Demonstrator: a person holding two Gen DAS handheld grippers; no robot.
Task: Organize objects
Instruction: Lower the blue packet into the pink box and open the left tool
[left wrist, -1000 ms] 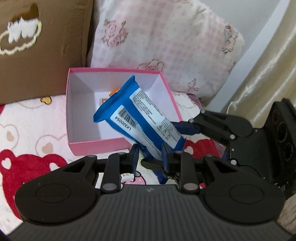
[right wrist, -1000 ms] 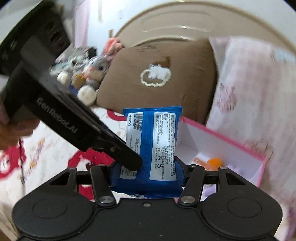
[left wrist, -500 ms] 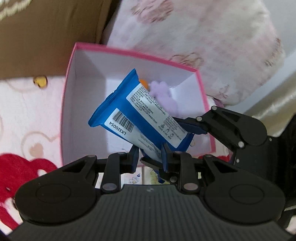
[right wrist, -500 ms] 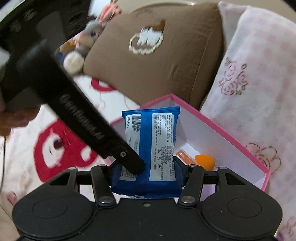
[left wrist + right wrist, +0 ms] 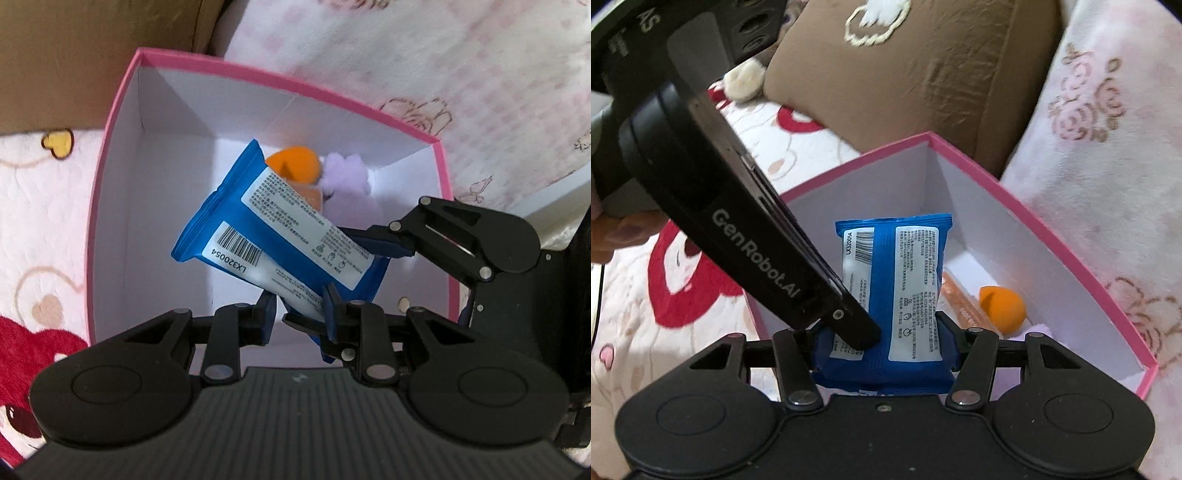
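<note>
A pink-walled box [image 5: 105,206] with a white inside sits on the bear-print blanket [image 5: 701,258], against a brown cushion [image 5: 923,81] and a rose-patterned pillow [image 5: 1108,129]. Above its open top the blue packet [image 5: 882,295] is pinched at its lower end by both tools: the right gripper [image 5: 884,349] clamps it across its width, and the left gripper [image 5: 301,314] is closed on its bottom edge. On the box floor lie an orange sponge [image 5: 1003,308], an orange sachet [image 5: 960,301] and a lilac fluffy thing [image 5: 345,184].
</note>
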